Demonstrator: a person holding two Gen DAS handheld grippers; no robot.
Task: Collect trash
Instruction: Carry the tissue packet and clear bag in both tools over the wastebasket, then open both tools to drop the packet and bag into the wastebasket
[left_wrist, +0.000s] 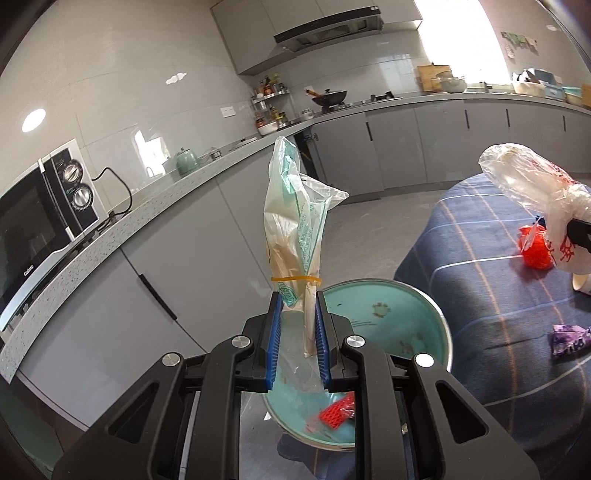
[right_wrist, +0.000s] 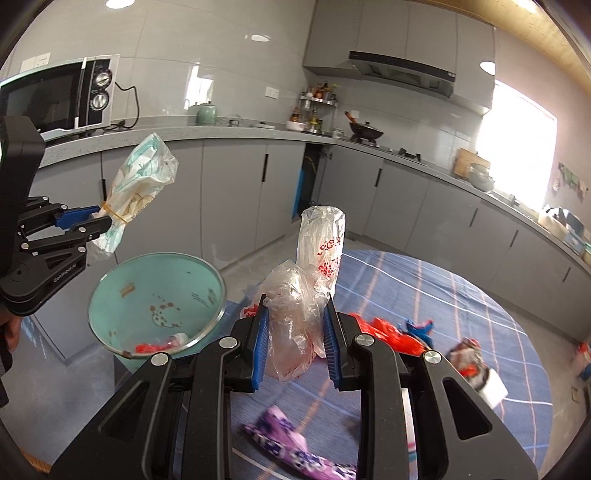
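Observation:
My left gripper (left_wrist: 297, 306) is shut on a green-printed plastic bag (left_wrist: 295, 221) bound with a yellow rubber band, held upright over a teal bin (left_wrist: 421, 314). It also shows in the right wrist view (right_wrist: 92, 221) with the bag (right_wrist: 140, 177) above the bin (right_wrist: 155, 291). Red trash (left_wrist: 338, 411) lies inside the bin. My right gripper (right_wrist: 295, 321) is shut on a crumpled clear bag with red print (right_wrist: 314, 277), held above the table; that bag also shows in the left wrist view (left_wrist: 535, 192).
A round table with a blue plaid cloth (right_wrist: 461, 295) carries red wrappers (right_wrist: 391, 332), a purple wrapper (right_wrist: 288, 443) and other scraps (right_wrist: 472, 358). A grey counter (right_wrist: 240, 131) with a microwave (right_wrist: 55, 96) runs along the walls.

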